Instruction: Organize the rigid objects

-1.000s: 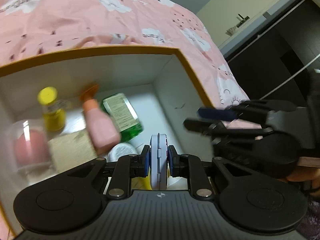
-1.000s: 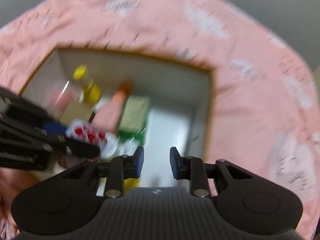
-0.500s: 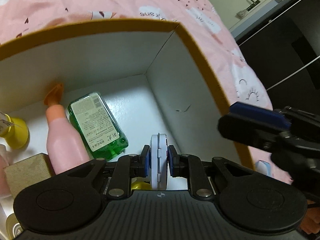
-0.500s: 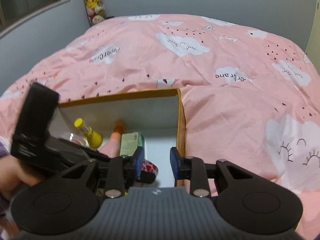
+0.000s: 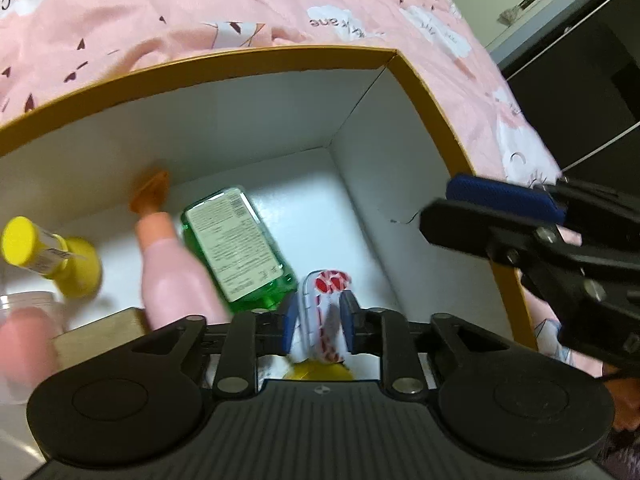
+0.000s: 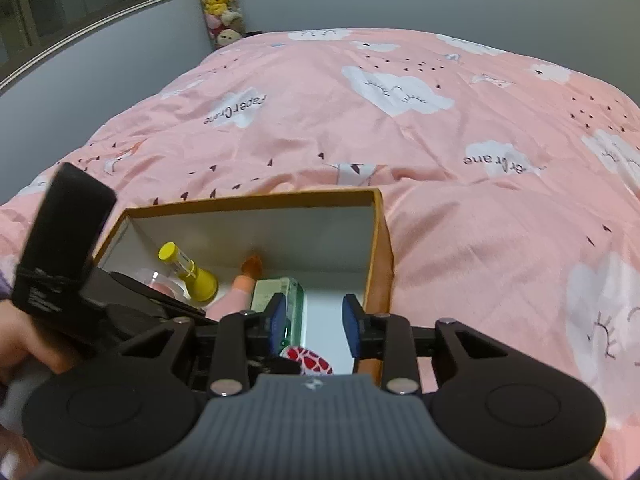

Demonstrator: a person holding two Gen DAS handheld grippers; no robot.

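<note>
Rigid objects lie gathered in one open box, white inside with a mustard-brown rim, which sits on a bed under a pink cloud-print cover. In the left wrist view one round white case with red hearts stands on edge at lower centre, between the two blue pads of the left tool; those fingers are parted a little wider than the case, and blur keeps me from telling whether either pad touches it. Just left of the case lies one green bottle, label up, flat on the box floor. Beside it, further left, lies one pink bottle with an orange cap that points toward the far wall. At the left edge stands one yellow bottle with a yellow lid. One tan block sits at lower left, and one clear-lidded pink jar is blurred in the lower left corner. One yellow item peeks out below the case; its kind is unclear.

The right tool hangs above the box's right half in its own view, fingers spread apart with nothing between them. It also shows at the right edge of the left wrist view, over the box rim.

One stack of plush toys stands in the upper left of the right wrist view.
</note>
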